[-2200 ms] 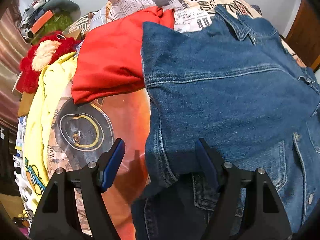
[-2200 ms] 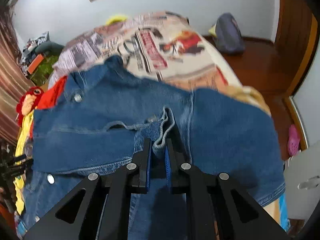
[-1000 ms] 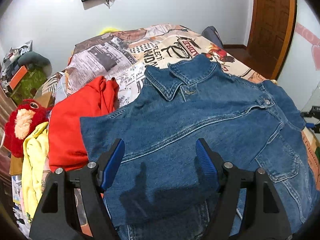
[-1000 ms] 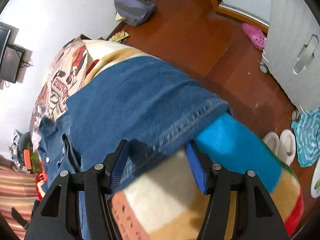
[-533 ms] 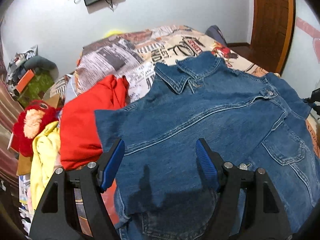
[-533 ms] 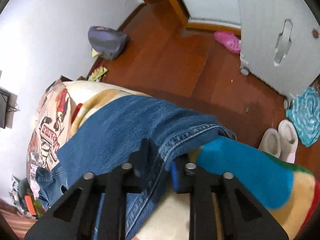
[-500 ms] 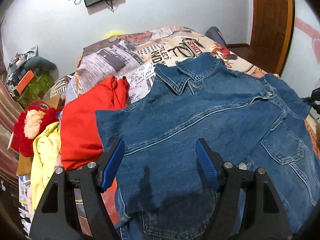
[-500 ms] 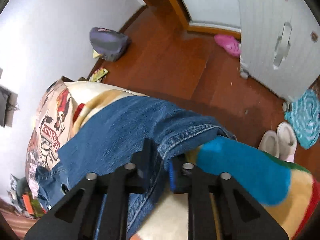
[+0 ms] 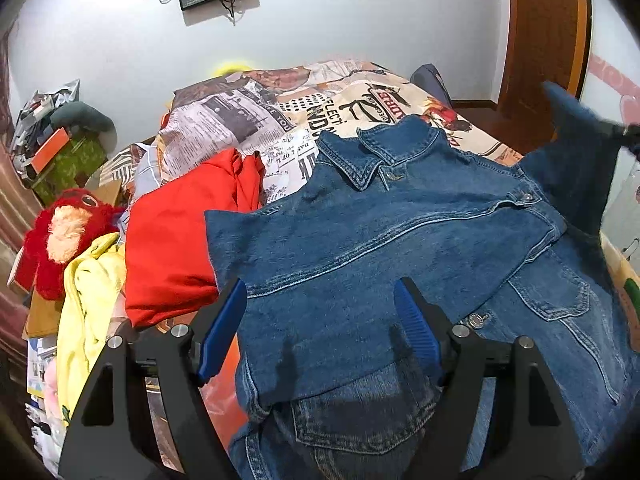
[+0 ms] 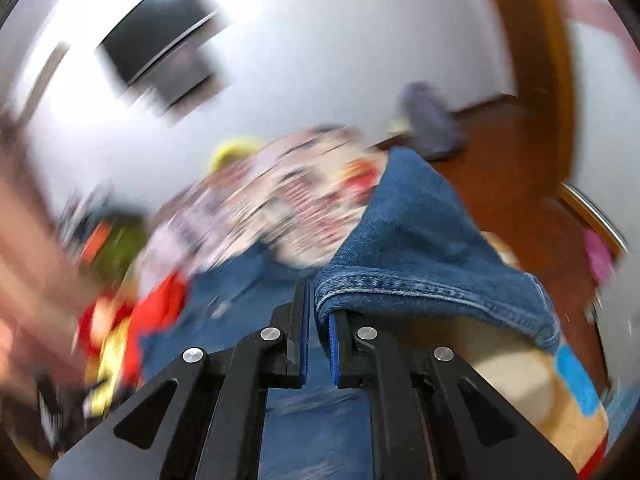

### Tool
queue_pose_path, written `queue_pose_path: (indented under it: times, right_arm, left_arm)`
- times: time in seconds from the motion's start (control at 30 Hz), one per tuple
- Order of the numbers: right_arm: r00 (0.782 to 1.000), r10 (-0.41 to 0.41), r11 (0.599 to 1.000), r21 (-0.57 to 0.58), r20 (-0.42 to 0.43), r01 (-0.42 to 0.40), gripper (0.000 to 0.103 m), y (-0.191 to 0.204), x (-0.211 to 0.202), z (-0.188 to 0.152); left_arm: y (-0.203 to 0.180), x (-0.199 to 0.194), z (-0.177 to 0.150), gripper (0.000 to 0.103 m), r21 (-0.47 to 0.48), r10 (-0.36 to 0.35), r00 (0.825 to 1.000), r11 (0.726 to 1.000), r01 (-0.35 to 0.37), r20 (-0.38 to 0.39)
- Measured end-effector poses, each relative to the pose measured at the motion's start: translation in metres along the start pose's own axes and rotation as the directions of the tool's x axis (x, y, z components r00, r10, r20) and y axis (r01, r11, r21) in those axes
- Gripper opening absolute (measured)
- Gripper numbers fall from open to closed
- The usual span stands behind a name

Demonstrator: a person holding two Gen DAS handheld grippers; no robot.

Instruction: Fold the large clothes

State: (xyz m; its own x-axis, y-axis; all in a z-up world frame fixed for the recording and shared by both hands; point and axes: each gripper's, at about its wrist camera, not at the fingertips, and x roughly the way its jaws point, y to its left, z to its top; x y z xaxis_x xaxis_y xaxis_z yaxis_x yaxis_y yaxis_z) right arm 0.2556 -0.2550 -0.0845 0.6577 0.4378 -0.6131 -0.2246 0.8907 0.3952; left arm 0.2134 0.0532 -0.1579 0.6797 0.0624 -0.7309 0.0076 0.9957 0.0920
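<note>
Newsprint-patterned bedspread [image 9: 248,120], right gripper [image 10: 318,344] pinching stitched denim jacket [image 9: 380,248] cuff, left gripper [image 9: 320,320] wide

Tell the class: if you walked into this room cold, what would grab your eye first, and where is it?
First, the big blue denim jacket spread over the newspaper-print bedspread, filling the middle of the left wrist view. Its far sleeve is lifted off the bed, pinched in the right gripper, while the left gripper hangs open above the jacket. Beside it to the left lies a bright red garment.
</note>
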Motion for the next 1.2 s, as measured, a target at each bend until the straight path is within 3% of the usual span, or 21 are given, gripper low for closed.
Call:
queue_pose_path:
  times: [0.1, 0.17, 0.23, 0.37, 0.47, 0.57, 0.73, 0.9, 1.03, 1.13, 1.2]
  right_arm:
    - [0.982, -0.019, 0.996, -0.094, -0.189, 0.001, 0.016, 0.029, 0.034, -0.025]
    - [0.957, -0.006, 0.996, -0.092, -0.289, -0.022, 0.025, 0.031, 0.051, -0.037]
    - [0.935, 0.029, 0.997, -0.051, -0.353, -0.050, 0.025, 0.024, 0.060, -0.046]
    - [0.942, 0.012, 1.000, 0.010, -0.336, -0.010, 0.029, 0.005, 0.047, -0.049]
    - [0.956, -0.052, 0.992, 0.097, -0.289, 0.083, 0.053, -0.021, 0.033, -0.044]
    - [0.961, -0.075, 0.969, 0.207, -0.267, 0.133, 0.057, -0.051, 0.026, -0.039]
    - [0.959, -0.071, 0.880, 0.436, -0.273, 0.189, 0.057, -0.104, 0.033, -0.043]
    - [0.943, -0.115, 0.840, 0.477, -0.312, 0.260, 0.057, -0.132, 0.051, -0.054]
    - [0.945, -0.130, 0.829, 0.491, -0.299, 0.269, 0.057, -0.142, 0.063, -0.056]
    - [0.942, -0.165, 0.864, 0.418, -0.293, 0.282, 0.041, -0.139, 0.077, -0.046]
    - [0.930, -0.191, 0.866, 0.393, -0.313, 0.310, 0.015, -0.140, 0.082, -0.043]
  left_arm:
    - [0.000, -0.003, -0.002, 0.076, 0.001, 0.000, 1.000, 1.000, 0.000, -0.002]
    - [-0.001, -0.004, -0.004, 0.076, 0.002, -0.001, 1.000, 1.000, 0.001, -0.007]
    - [-0.001, -0.005, -0.006, 0.076, 0.004, -0.003, 1.000, 1.000, 0.003, -0.011]
    - [-0.003, -0.005, -0.006, 0.076, 0.005, -0.005, 1.000, 1.000, 0.005, -0.011]
    - [-0.005, -0.004, -0.005, 0.076, 0.000, -0.008, 1.000, 1.000, 0.008, -0.009]
    - [-0.006, -0.002, -0.004, 0.076, -0.009, -0.016, 1.000, 1.000, 0.016, -0.009]
    - [-0.011, 0.003, -0.002, 0.076, -0.014, -0.034, 0.999, 0.999, 0.034, -0.015]
    - [-0.013, 0.008, 0.000, 0.076, -0.005, -0.033, 0.999, 0.999, 0.033, -0.021]
    - [-0.012, 0.016, 0.002, 0.076, -0.012, -0.030, 0.999, 0.999, 0.030, -0.032]
    - [-0.009, 0.021, 0.000, 0.076, -0.024, -0.038, 0.998, 0.999, 0.037, -0.043]
    - [-0.008, 0.022, -0.002, 0.076, -0.025, -0.036, 0.998, 0.999, 0.035, -0.046]
